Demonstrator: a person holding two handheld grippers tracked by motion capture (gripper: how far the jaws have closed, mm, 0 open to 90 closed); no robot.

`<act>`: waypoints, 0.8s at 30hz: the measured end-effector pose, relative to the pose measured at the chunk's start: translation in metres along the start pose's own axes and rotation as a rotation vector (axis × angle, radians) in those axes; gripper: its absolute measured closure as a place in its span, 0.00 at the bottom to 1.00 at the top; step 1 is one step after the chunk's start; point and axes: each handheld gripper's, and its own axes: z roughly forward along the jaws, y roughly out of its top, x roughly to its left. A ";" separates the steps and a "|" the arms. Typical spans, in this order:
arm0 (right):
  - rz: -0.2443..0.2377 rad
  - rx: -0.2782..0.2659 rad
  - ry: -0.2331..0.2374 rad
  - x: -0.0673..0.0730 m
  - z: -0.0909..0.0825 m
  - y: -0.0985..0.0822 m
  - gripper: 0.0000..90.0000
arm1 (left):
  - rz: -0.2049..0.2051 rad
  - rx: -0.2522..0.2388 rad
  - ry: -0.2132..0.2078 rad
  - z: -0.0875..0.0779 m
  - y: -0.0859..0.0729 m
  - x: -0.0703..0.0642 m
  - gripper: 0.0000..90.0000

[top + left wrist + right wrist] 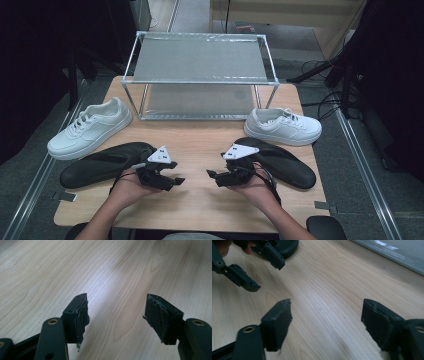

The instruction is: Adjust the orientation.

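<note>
We hold the left gripper and right gripper wide open and empty, facing each other over bare table. A black insole lies just behind the left gripper, another black insole behind the right.

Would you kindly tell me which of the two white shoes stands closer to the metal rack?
The right white sneaker, almost against the rack's front right leg; the left white sneaker sits farther out, angled at the table edge.

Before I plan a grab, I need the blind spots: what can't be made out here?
- Left black slipper: high view, its inner end hidden behind the left tool.
- Right black slipper: high view, partly behind the right tool.
- Rack: right gripper view, cut off by the top edge.
</note>
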 end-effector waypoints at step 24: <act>-0.021 0.056 0.047 -0.009 0.003 -0.004 0.47 | -0.108 0.025 -0.001 -0.010 -0.003 0.012 0.44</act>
